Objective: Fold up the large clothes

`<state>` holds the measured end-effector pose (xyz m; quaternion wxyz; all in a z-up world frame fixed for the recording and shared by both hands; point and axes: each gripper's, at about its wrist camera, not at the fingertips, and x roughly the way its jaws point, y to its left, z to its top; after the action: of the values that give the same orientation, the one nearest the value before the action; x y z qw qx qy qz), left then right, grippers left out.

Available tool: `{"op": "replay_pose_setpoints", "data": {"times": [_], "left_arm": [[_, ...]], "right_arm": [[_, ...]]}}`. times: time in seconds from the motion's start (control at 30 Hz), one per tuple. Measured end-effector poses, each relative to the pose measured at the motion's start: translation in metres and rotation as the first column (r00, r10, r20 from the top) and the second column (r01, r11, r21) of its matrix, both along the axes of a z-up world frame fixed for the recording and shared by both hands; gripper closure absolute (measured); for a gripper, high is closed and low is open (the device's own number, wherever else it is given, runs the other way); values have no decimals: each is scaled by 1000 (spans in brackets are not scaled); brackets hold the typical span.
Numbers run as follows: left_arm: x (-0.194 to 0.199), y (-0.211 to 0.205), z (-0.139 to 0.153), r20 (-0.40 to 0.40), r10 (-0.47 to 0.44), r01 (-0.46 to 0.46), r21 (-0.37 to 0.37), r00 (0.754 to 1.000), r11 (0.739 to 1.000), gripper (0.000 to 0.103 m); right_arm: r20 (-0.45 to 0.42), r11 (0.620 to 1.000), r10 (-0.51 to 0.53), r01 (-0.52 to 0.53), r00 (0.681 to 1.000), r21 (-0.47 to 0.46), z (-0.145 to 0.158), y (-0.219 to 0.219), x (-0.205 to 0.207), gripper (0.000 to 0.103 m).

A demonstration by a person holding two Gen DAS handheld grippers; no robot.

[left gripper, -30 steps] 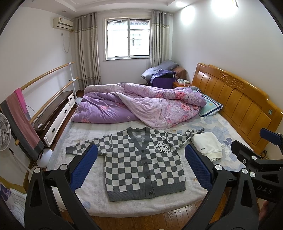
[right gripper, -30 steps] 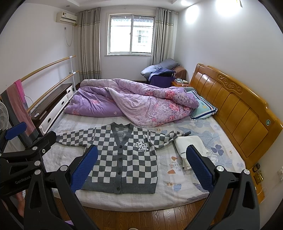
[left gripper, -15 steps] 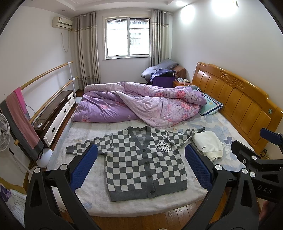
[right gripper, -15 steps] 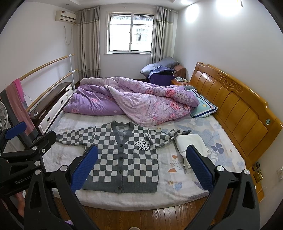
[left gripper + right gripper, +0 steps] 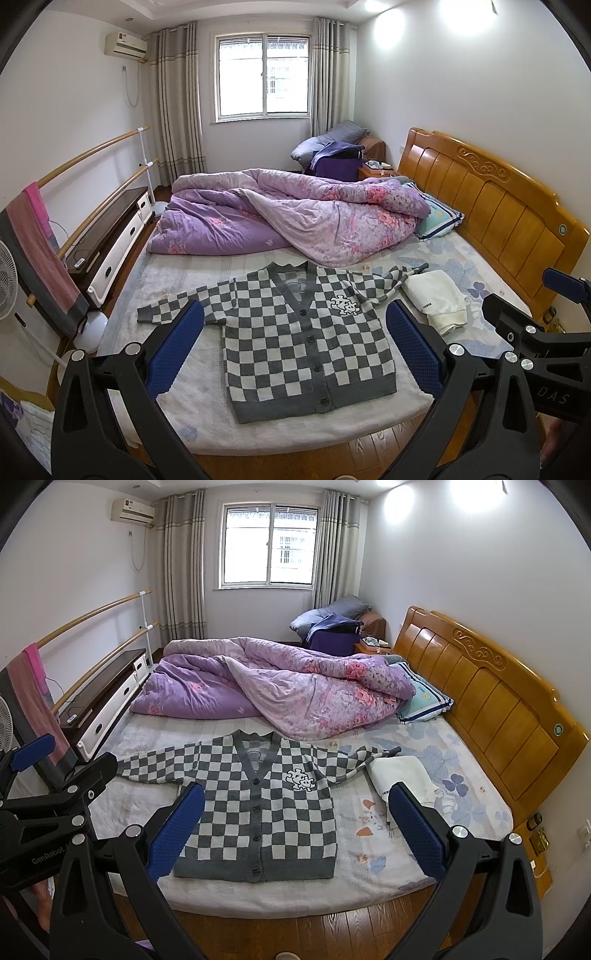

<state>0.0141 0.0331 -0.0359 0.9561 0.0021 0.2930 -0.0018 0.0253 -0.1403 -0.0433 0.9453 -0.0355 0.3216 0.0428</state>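
Observation:
A grey-and-white checkered cardigan (image 5: pixel 306 339) (image 5: pixel 258 812) lies flat and buttoned on the near half of the bed (image 5: pixel 207 424), sleeves spread to both sides. Its right sleeve tip reaches a folded white garment (image 5: pixel 436 299) (image 5: pixel 402 775). My left gripper (image 5: pixel 295 350) hangs open in front of the bed, above the floor, with nothing between its blue pads (image 5: pixel 173 350). My right gripper (image 5: pixel 295 830) is likewise open and empty, short of the bed's edge. Each gripper shows at the side of the other's view.
A crumpled purple floral duvet (image 5: pixel 295 218) fills the far half of the bed, with a pillow (image 5: pixel 439 218) by the wooden headboard (image 5: pixel 498 218). Left of the bed stand a low cabinet (image 5: pixel 110 240), wooden rails with a hung towel (image 5: pixel 40 251), and a fan (image 5: pixel 7 280). Wooden floor (image 5: pixel 295 930) lies below.
Both views have tilted slightly and drawn a little nearer to the bed; the cardigan sits marginally higher in frame. Both grippers stay open and empty.

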Motion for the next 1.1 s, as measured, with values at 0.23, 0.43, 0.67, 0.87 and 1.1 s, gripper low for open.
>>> {"op": "replay_pose_setpoints", "data": {"times": [0.23,0.43,0.67,0.87,1.1], "left_arm": [[1,4,-7,-11,0,0,-6,1000,1000,5],[12,10,-18,-32,0,-1,-9,999,1000,5],[46,6,-26,-63,21,-21,-6,998,1000,5],[100,-3,-33,-98,60,-60,6,993,998,5],[184,-11,-34,-145,111,-111,4,983,994,5]], "right_arm": [[-17,1000,-6,6,1000,-3,-2,10,7,7],[-49,1000,3,-3,999,1,-6,18,26,7],[-74,1000,28,-28,997,5,-18,14,66,7],[-103,997,74,-72,992,18,-27,6,124,7],[-138,989,146,-144,980,22,-35,-3,210,7]]}}
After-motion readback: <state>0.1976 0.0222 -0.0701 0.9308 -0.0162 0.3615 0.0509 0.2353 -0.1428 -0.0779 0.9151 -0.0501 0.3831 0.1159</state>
